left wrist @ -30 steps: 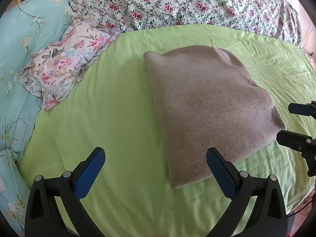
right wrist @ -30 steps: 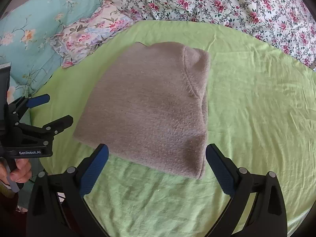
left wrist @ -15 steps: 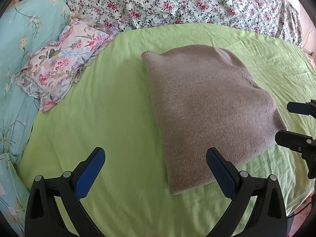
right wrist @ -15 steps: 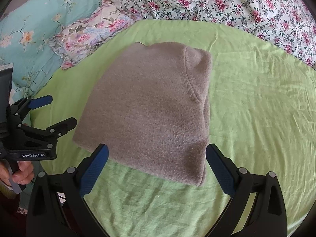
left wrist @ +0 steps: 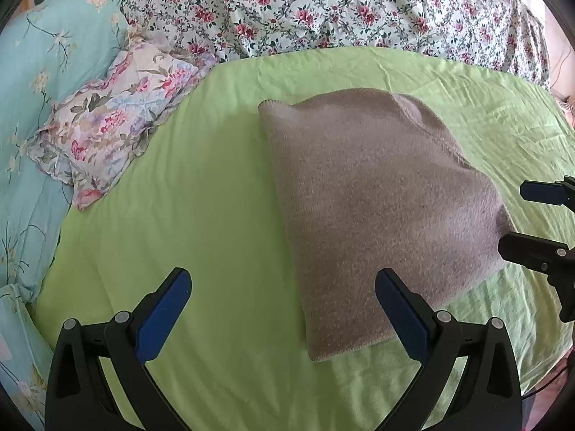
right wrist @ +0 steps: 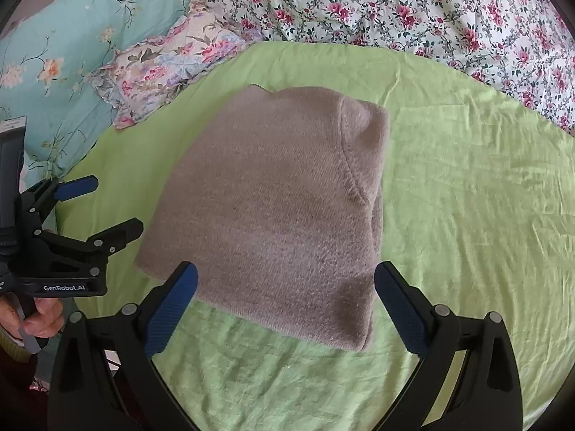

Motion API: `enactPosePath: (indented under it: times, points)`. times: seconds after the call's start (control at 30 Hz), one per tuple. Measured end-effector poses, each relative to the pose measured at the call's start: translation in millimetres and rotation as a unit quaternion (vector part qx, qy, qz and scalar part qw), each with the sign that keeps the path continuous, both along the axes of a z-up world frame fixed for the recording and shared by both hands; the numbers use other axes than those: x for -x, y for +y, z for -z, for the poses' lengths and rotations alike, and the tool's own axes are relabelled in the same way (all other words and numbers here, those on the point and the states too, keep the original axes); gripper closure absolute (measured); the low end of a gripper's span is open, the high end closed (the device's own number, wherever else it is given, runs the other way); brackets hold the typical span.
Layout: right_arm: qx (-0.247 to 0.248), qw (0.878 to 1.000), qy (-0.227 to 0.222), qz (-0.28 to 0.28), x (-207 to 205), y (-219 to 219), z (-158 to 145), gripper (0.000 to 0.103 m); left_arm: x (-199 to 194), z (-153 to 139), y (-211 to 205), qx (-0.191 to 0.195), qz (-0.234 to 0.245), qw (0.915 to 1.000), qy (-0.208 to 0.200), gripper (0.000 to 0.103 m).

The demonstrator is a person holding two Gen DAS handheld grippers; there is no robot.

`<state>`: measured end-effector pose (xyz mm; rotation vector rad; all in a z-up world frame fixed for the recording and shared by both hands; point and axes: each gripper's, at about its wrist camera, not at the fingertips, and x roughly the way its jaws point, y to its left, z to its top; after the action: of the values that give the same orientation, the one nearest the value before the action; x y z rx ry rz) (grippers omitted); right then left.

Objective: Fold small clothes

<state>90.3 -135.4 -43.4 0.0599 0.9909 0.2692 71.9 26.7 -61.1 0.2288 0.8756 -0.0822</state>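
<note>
"GenRobot.AI" in white letters on left gripper [right wrist: 104,203] body; hand [right wrist: 34,318] holds its handle. Teal flowered bedding [left wrist: 43,82] at far left, frilly flowered pillow [left wrist: 107,122] next, pink-flowered quilt [left wrist: 323,7] along back. Green sheet [left wrist: 187,194] has lots of bare room left and right of folded grey-brown sweater [left wrist: 377,208]. Left gripper wide apart, empty, near sweater's left edge. Right gripper [right wrist: 285,287] wide apart, empty, just before sweater's near edge.

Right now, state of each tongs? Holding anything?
Left tongs: open, empty, hovering beside the folded grey knit garment.
Right tongs: open, empty, hovering over the garment's near edge.
</note>
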Motion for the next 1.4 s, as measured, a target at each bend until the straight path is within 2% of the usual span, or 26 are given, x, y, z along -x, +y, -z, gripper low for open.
enactPosePath:
  times: [1.4]
  points:
    - [-0.001,1.000,-0.005,-0.001,-10.1,-2.9,-3.9,0.004,-8.5,-6.3,-3.2,0.001,0.002,1.0000,-0.006,0.001]
